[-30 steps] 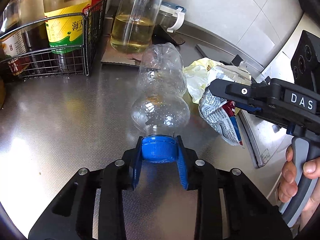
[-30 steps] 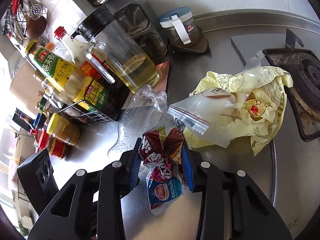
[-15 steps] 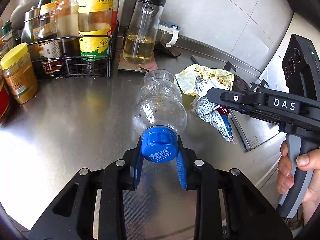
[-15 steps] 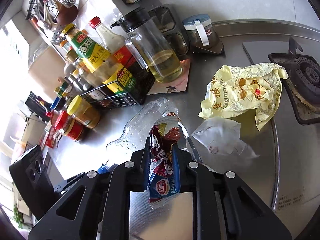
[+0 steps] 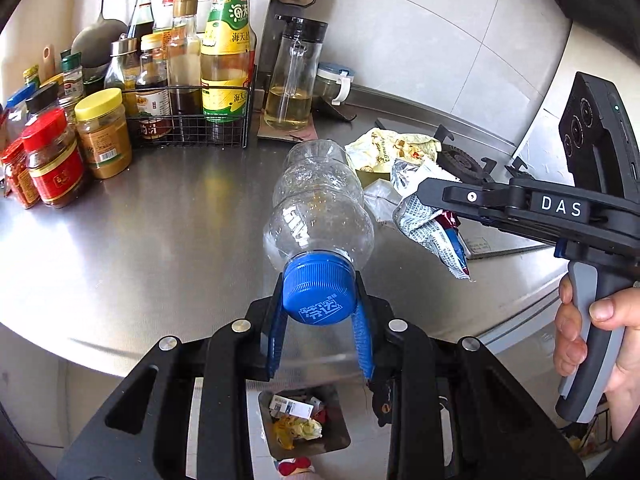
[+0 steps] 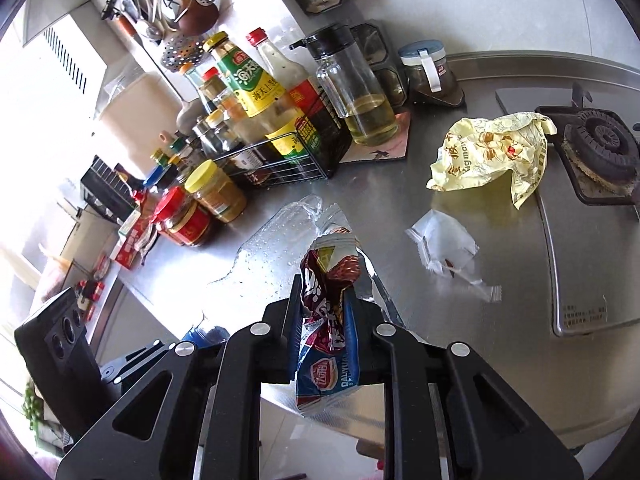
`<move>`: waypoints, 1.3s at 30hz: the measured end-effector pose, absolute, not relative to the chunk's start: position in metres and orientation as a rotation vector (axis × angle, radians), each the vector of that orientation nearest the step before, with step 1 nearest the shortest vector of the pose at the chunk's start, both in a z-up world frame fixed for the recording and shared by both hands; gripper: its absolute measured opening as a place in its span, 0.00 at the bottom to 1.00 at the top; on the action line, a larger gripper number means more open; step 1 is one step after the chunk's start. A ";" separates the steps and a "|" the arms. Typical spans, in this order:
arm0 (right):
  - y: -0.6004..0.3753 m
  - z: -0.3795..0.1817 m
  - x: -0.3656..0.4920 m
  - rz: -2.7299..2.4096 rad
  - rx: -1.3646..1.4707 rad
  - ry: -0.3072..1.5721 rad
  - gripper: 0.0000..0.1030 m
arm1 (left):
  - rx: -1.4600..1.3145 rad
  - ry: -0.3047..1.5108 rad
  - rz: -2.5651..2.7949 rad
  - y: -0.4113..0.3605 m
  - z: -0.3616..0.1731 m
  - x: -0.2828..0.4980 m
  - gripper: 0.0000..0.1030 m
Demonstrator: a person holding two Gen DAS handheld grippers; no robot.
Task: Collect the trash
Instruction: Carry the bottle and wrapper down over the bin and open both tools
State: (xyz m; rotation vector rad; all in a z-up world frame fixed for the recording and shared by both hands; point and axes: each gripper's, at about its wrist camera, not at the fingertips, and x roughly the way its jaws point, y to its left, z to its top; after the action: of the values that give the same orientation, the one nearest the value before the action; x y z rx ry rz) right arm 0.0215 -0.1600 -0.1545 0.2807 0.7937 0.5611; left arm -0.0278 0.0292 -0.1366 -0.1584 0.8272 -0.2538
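Left tool (image 5: pixel 318 312) clamps the clear plastic bottle's blue cap (image 5: pixel 318 294); right tool (image 6: pixel 320 312) pinches a crumpled snack wrapper (image 6: pixel 326 320). Carrying step; next, release both over the floor bin (image 5: pixel 304 420).

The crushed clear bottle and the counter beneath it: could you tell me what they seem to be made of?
Crushed clear bottle with blue cap: thin transparent plastic, judging by its dented, see-through walls; the ribbed cap looks like harder plastic. Grey counter: probably brushed stainless steel, given its soft, blurred reflections.

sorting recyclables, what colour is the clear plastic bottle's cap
Blue cap, clearest in the left wrist view.
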 end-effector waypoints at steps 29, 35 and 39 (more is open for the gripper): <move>-0.188 -0.317 -0.125 0.506 0.311 1.088 0.19 | -0.168 1.035 -0.264 0.010 -0.241 -0.213 0.27; -0.188 -0.386 -0.100 0.459 0.346 1.207 0.19 | -0.187 1.129 -0.226 0.006 -0.310 -0.187 0.27; -0.181 -0.425 -0.078 0.438 0.348 1.259 0.19 | -0.204 1.200 -0.206 0.005 -0.360 -0.168 0.27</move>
State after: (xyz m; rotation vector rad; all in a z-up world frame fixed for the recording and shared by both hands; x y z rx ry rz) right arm -0.0779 -0.1811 -0.4250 0.3477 1.2587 0.4377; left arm -0.1680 0.0052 -0.3602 -0.2039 1.2004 -0.2064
